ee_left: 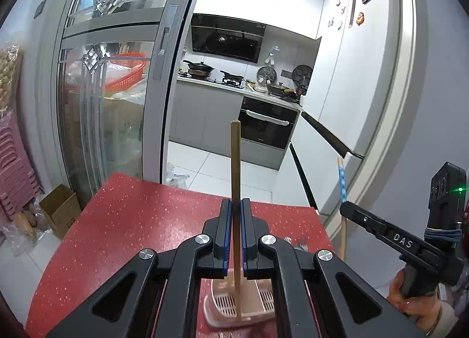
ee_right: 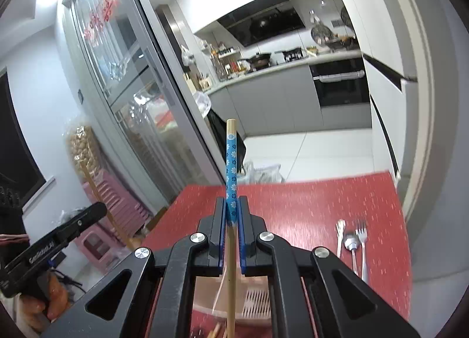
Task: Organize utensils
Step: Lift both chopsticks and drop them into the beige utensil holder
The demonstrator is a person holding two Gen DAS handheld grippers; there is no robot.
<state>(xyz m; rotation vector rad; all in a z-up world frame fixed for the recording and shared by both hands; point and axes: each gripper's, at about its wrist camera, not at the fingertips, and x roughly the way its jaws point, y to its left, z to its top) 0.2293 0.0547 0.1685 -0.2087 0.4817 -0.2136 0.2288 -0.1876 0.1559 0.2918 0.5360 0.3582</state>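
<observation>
left hand-held gripper (ee_left: 236, 204) clamped on plain chopstick (ee_left: 235, 159); right hand-held gripper (ee_right: 233, 201) clamped on blue-patterned chopstick (ee_right: 231, 168). both light, stiff, slippery, likely pivot; grip mid-shaft.

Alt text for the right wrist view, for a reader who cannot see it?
The right gripper is shut on a blue-flowered chopstick, upright above a pink utensil holder. Two forks and a spoon lie on the red table.

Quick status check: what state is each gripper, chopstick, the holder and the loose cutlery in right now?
Left gripper: shut on plain chopstick.
Plain chopstick: held upright.
Right gripper: shut on blue chopstick.
Blue chopstick: held upright.
Pink holder: on red table, below grippers.
Forks and spoon: lying loose on table.
</observation>
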